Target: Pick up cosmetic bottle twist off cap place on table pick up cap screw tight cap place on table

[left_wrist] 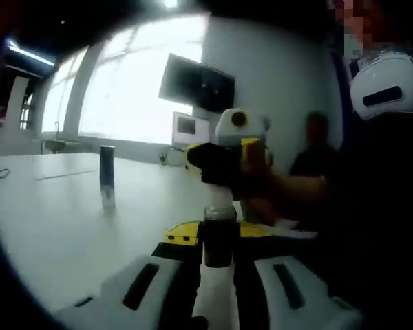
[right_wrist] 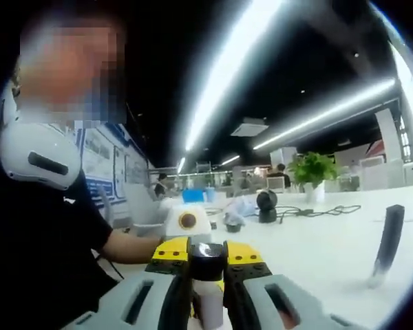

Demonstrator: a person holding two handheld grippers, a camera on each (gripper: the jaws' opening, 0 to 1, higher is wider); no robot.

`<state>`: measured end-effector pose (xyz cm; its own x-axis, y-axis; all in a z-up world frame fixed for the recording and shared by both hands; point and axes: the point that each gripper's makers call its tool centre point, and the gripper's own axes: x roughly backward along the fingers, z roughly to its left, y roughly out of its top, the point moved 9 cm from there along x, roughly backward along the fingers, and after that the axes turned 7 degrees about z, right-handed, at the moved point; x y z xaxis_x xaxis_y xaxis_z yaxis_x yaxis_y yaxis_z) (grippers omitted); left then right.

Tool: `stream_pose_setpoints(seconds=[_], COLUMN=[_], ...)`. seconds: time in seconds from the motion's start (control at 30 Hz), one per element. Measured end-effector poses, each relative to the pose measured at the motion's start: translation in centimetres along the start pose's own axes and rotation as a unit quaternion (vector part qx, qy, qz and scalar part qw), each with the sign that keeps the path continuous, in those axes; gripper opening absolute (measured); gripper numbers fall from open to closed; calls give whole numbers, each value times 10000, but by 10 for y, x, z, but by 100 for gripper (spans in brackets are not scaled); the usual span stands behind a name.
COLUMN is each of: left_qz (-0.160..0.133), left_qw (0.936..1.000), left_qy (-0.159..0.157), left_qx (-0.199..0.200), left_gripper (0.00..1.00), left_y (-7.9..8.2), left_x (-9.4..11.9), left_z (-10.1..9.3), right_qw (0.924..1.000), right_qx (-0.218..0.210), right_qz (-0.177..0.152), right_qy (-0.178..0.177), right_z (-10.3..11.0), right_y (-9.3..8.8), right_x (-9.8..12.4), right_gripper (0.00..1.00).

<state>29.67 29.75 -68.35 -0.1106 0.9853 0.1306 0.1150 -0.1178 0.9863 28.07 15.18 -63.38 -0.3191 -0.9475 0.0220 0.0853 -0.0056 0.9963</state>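
Left gripper (left_wrist: 217, 271) jaws grip the bottle (left_wrist: 219, 237); right gripper (right_wrist: 206, 292) jaws clamp its cap (right_wrist: 206, 260): twist squarely, bottle steady above the worktop (left_wrist: 69, 213).

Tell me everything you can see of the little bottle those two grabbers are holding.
The cosmetic bottle is slim, with a pale body and a dark, glossy cap on its upper end. It stands upright, lifted above the white table. The left gripper clamps the pale lower body between its jaws; the right gripper closes on the cap end from the opposite side. The picture is too blurred to read any label.
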Motion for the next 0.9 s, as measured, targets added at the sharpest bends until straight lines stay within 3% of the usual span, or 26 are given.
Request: stream_pose_setpoints(seconds=[0.23, 0.57, 0.9], left_qz=[-62, -289, -480], left_qw=[9998, 9947, 9883], left_qy=[166, 987, 1441], left_qx=[41, 70, 130], left_gripper=[7, 7, 7], left_y=[1, 5, 8], left_x=[2, 10, 16], left_z=[5, 25, 39], right_qw=[9991, 9939, 9842], right_qx=[71, -119, -93], right_qz=[-111, -333, -434], right_qy=[-413, -1041, -1716], right_z=[-7, -23, -36], right_y=[-1, -2, -3], right_x=[1, 6, 9], right_gripper=[11, 11, 11])
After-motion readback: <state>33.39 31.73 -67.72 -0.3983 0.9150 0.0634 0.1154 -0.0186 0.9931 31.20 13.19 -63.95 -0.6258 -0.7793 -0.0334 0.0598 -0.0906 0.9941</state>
